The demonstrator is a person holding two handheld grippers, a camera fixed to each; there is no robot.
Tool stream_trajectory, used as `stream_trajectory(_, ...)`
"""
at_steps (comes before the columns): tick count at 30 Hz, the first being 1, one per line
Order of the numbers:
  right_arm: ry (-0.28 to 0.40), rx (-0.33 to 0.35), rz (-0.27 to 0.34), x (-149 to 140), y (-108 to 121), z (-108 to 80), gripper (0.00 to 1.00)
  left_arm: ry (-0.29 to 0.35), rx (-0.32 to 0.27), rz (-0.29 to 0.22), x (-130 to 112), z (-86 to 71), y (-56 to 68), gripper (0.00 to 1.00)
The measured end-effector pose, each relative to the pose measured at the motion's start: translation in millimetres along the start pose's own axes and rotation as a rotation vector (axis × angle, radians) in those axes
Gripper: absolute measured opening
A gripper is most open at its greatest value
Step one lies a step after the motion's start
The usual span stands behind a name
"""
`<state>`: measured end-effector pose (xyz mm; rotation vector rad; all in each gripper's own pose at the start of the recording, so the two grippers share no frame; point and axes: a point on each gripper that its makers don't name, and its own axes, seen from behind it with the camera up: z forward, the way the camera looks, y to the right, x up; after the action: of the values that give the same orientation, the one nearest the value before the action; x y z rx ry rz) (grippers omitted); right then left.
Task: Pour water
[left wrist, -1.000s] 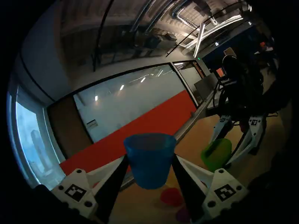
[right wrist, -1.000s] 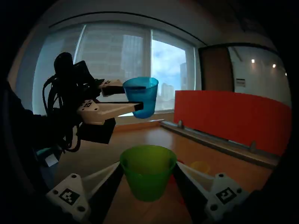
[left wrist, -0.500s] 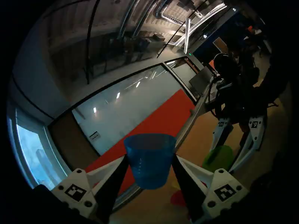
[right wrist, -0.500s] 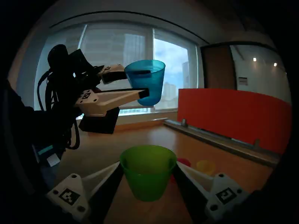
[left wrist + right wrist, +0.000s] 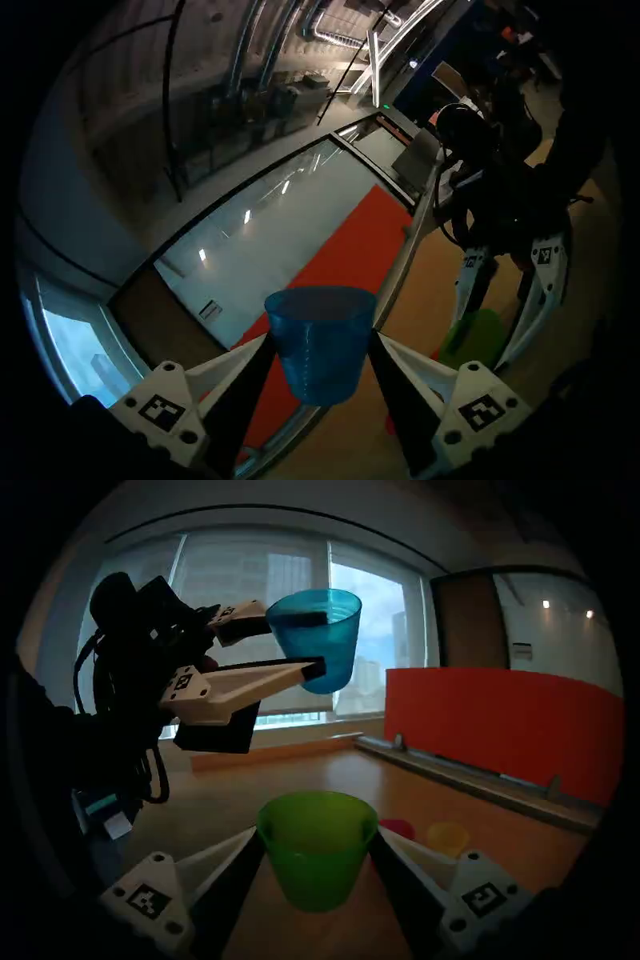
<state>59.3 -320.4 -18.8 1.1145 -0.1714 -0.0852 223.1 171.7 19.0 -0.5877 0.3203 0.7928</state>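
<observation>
While the left tongs point(image 5: 320, 346) clench a translucent blue plastic cup point(image 5: 320, 360) by its sides, one finger on each flank, the room leans steeply across the left gripper view. The cup sits between the finger ends with its rim towards the top of that view.

In the right gripper view, the same blue cup hangs high in the air at the far left. It is above and beyond a translucent green plastic cup point(image 5: 318, 862) and tips slightly. Whether it holds water cannot be told. A bundle of black cables point(image 5: 132, 652) trails behind the tongs that carry it.

The right tongs point(image 5: 318, 844) grasp the green cup, with a finger pressed to either side. It is upright and lifted just over the wooden counter point(image 5: 496, 840). Seen from the left gripper view, this green cup sits at the far right between two white fingers.

On the counter beyond the green cup lie a small red piece point(image 5: 394, 827) and, just right of it, a small yellow cup point(image 5: 446, 838). A long red panel point(image 5: 504, 720) stands along the far right edge of the counter. A wide window point(image 5: 368, 616) fills the far wall.
</observation>
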Motion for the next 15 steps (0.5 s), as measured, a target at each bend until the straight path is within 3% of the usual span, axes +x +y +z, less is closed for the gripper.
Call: stream_trajectory(15, 0.015, 0.012, 0.002, 4.8, -3.8, 1.9, 0.90, -0.006, 0.003, 0.118, 2.7, 7.3, -2.6, 0.81)
